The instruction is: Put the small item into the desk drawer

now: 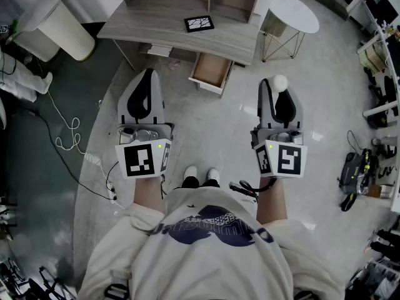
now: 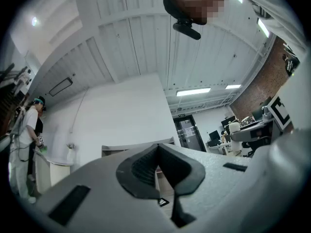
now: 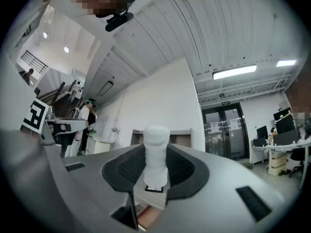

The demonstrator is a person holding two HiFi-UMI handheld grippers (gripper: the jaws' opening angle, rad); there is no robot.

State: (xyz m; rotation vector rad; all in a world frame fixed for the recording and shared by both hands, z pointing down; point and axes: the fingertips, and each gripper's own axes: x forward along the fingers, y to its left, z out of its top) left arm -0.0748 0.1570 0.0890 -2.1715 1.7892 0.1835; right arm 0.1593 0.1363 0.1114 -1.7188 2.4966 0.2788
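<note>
On the left, our L gripper [image 1: 147,80] hangs over the floor [image 1: 206,127] w/ its jaws together & nothing btwn them. Ahead, btwn the two grippers, we see the desk [image 1: 156,27] w/ its drawer [image 1: 211,71] standing open under the front edge. On the right, our R gripper [image 1: 278,92] has its jaws clamped on the small white item [image 1: 279,82], which sticks up past the jaw tips, right of the drawer & well apart from it.
</note>
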